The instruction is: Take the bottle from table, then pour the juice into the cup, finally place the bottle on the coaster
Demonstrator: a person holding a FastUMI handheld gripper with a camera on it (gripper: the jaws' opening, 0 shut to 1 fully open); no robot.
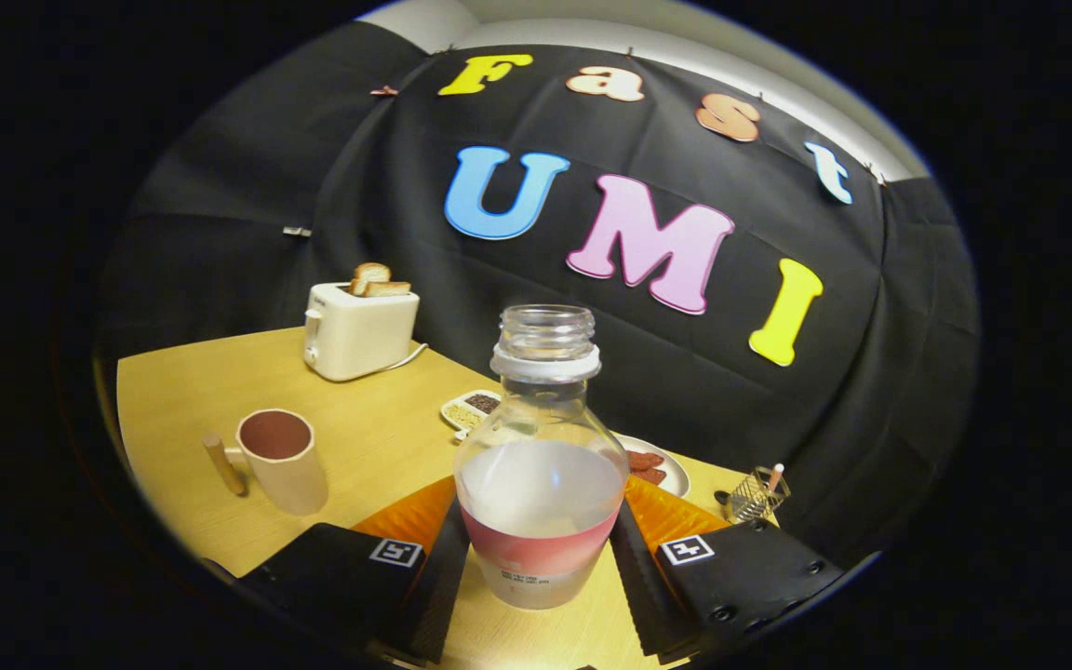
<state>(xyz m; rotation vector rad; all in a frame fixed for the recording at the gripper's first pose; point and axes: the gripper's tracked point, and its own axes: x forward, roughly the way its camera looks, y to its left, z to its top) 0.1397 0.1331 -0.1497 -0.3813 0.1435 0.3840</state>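
Gripper (541, 568) fingers stand either side of the bottle (541, 465), pressing its lower body, so it seems clamped on it, though the contact points are partly hidden. Uncapped and upright, the bottle holds pale juice and sits over the wooden surface (378, 437). Left of the fingers stands the cup (281, 460), with a toaster (359, 330) beyond. Behind the bottle lies a plate (671, 470).

Bottle (541, 465) upright between gripper (539, 549) fingers, both pressing; cup (281, 459) left; toaster (359, 328) behind cup; plate (662, 465) behind bottle.
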